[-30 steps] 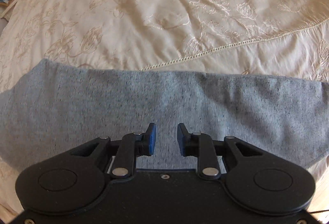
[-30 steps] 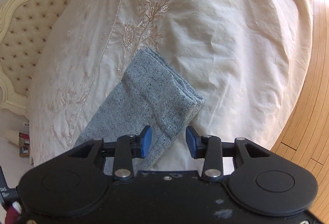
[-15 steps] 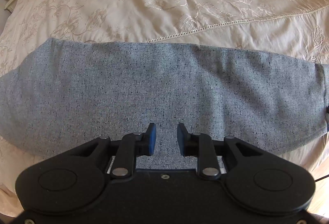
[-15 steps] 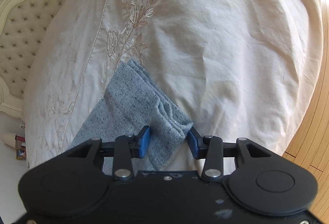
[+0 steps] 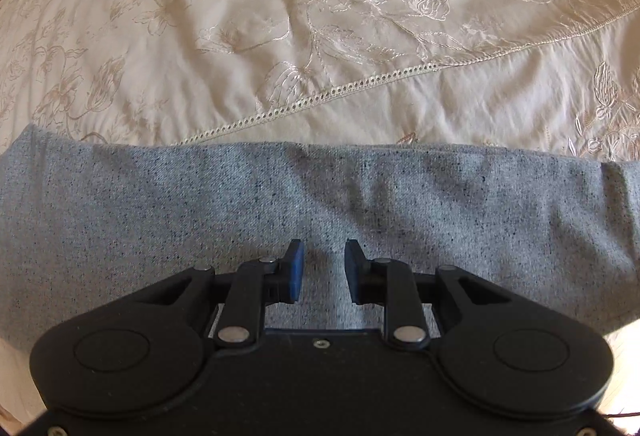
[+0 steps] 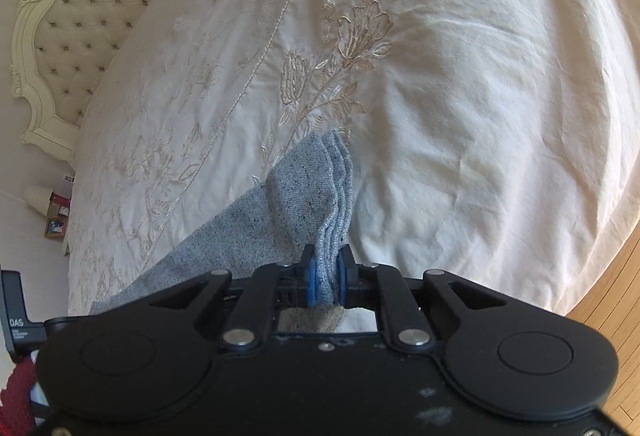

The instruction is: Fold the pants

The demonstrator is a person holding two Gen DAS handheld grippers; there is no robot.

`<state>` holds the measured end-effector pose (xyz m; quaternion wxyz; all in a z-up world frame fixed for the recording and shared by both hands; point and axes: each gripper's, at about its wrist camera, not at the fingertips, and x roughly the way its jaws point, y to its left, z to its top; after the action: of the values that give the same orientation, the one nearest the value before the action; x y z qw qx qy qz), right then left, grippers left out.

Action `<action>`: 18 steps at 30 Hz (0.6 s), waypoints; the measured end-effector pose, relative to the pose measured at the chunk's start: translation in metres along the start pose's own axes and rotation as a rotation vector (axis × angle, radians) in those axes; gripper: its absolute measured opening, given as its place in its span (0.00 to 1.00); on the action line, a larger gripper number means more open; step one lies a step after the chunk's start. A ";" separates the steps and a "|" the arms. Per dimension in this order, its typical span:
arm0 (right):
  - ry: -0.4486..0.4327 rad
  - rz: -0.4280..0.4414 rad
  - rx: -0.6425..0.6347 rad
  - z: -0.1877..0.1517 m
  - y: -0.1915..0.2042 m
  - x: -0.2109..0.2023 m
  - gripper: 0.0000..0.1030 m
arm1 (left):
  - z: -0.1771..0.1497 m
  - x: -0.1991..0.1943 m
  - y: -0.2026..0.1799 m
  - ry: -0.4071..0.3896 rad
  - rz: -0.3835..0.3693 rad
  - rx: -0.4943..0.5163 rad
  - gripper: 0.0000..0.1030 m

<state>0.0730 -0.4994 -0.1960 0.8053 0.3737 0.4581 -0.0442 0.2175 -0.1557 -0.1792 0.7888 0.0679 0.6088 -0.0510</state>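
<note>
**Grey pants gripped at one end on embroidered bed**

We see one pair of grey flecked pants (image 5: 320,204) lying on a cream embroidered bedspread (image 5: 280,36). In the left wrist view they fill the lower middle of the frame as a single band, long axis running straight across from the left edge to the right edge, the far edge lying just below a line of openwork trim. In the right wrist view the same pants (image 6: 256,220) run on a diagonal from the lower left up to the centre, where the stacked layers of the end show as several thin edges, raised off the bedspread (image 6: 460,116) and bunched.

We count two grippers. The right gripper (image 6: 327,276), at the bottom centre of its frame and angled down toward the bed, is closing its blue pads on that bunched end, and the fabric is pinched between them. The left gripper (image 5: 322,270) points steeply down over the middle of the band, its jaws parted with bare cloth showing in the gap; the pads grip nothing.

Further out we find one tufted headboard (image 6: 80,20) at the upper left, one strip of wooden floor (image 6: 608,296) at the lower right, and small items, too blurred to name, at the left edge.
</note>
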 end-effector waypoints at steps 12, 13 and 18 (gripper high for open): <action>0.008 -0.021 -0.159 0.006 0.053 -0.022 0.11 | 0.042 0.023 -0.003 -0.005 -0.003 0.006 0.28; 0.005 -0.027 -0.168 0.006 0.057 -0.023 0.11 | 0.038 0.016 0.002 -0.015 -0.011 -0.008 0.28; -0.018 -0.072 -0.226 0.002 0.080 -0.030 0.11 | -0.001 -0.003 0.017 -0.023 -0.055 -0.029 0.28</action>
<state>0.0903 -0.4512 -0.1272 0.8444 0.2632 0.4660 -0.0245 0.2184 -0.1388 -0.1755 0.7950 0.0393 0.6019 -0.0645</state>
